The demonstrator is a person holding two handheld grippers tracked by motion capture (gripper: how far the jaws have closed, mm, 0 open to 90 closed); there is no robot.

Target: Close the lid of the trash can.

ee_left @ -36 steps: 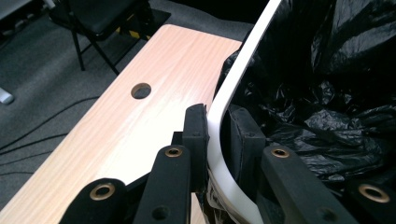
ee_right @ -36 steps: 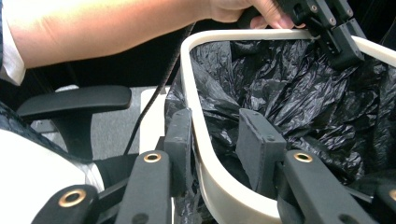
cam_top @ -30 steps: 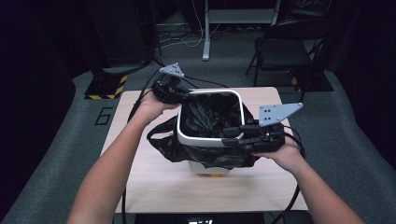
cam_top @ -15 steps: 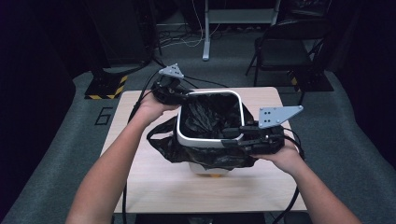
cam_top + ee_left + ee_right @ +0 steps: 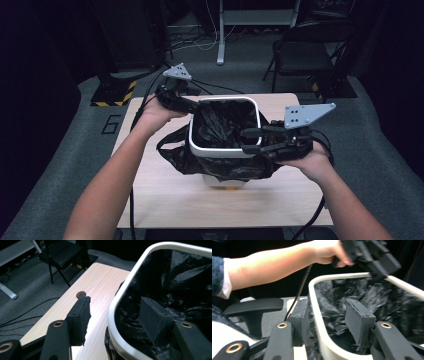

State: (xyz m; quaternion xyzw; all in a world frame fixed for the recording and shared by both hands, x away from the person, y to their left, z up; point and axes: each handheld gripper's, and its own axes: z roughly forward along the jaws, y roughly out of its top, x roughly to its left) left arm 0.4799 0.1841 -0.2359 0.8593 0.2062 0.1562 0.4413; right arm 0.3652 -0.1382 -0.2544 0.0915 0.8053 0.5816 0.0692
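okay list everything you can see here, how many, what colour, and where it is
waste bin: one, white, middle of the table
bin liner: one, black, inside the bin, its edge hanging outside below the rim
table: one, light wood, centre of the room
folding chair: one, black, behind the table to the right
desk leg: one, white, far back
left gripper: one, black, jaws have just been opening, astride the bin's far left rim
right gripper: one, black, jaws have just been opening, astride the near right rim

White bin [image 5: 223,150] upright on table, black bag [image 5: 220,125] lining it.
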